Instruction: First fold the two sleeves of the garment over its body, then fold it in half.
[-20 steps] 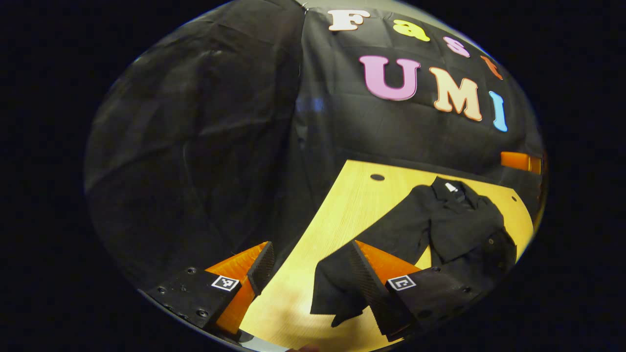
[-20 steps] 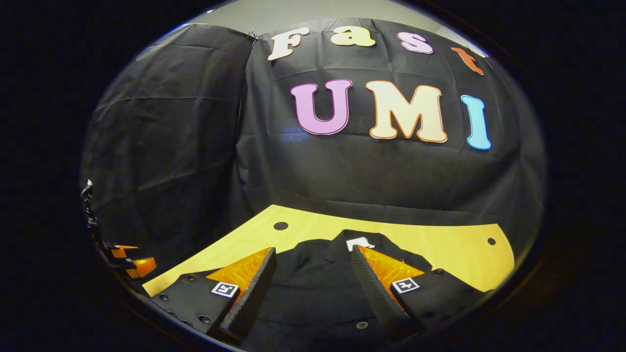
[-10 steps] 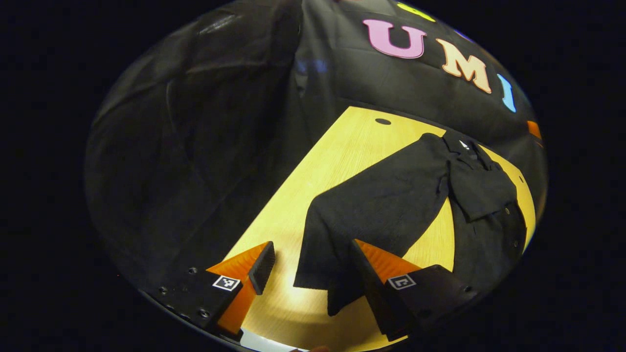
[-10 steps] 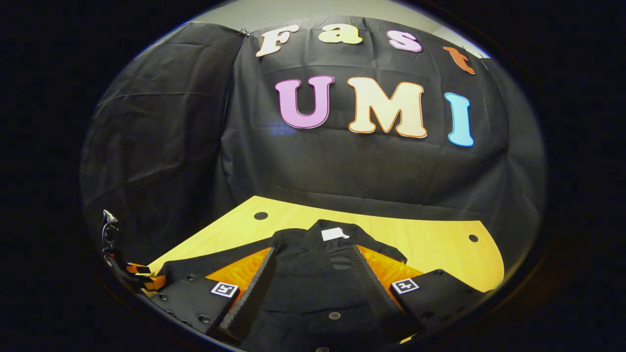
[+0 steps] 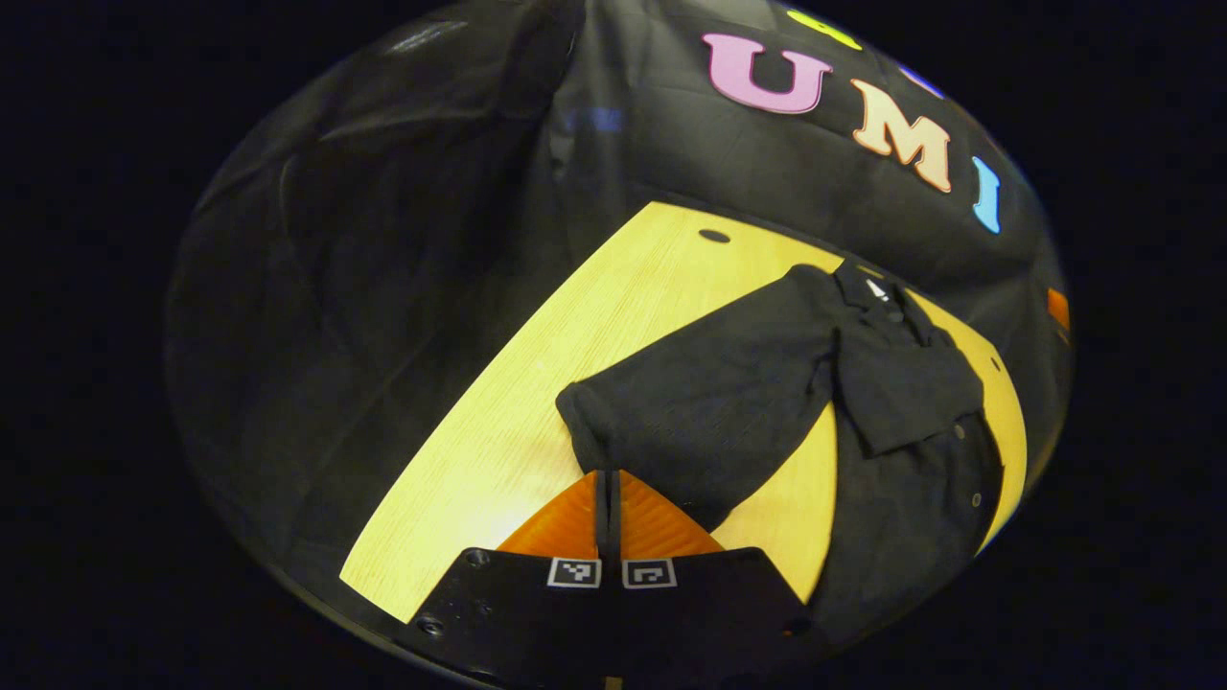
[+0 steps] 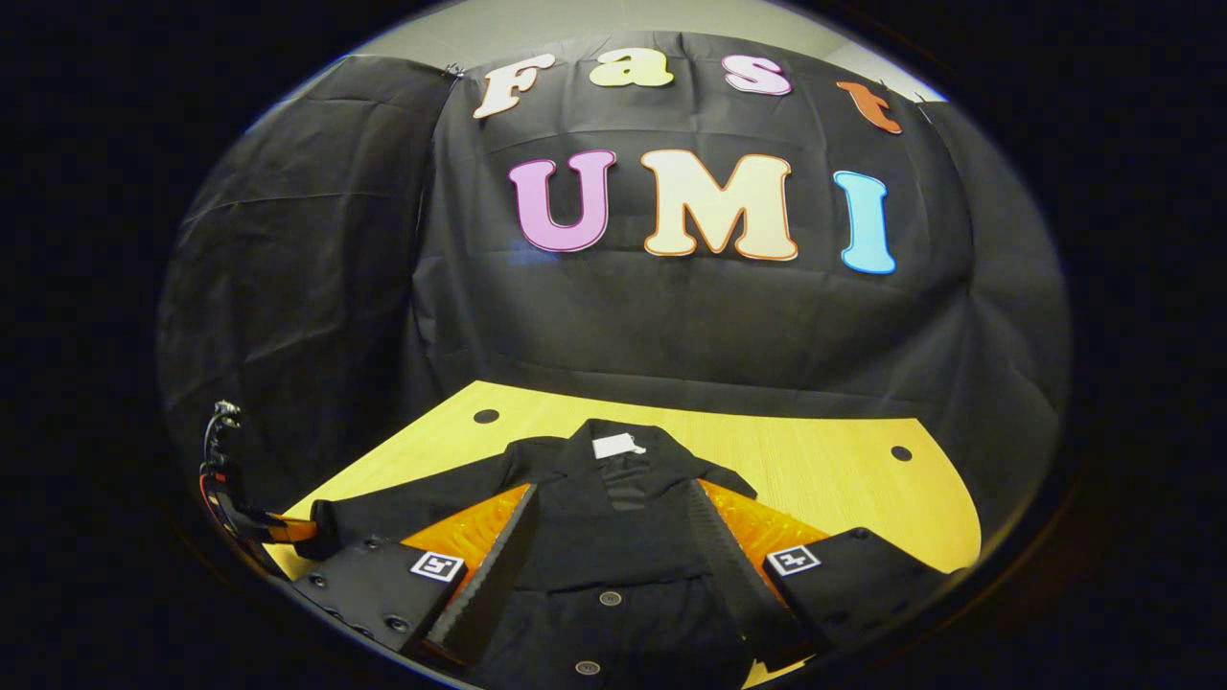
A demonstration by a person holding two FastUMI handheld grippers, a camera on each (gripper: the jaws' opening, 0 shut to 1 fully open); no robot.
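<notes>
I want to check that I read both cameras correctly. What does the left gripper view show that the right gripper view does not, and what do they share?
Left gripper view: the left hand-held gripper up close, fingers together, tips at the cuff of the outstretched sleeve. I cannot tell whether cloth is pinched.
Right gripper view: the right hand-held gripper, open, with a finger on either side of the buttons.
Both: the black garment, its white collar label and the wooden table.
</notes>
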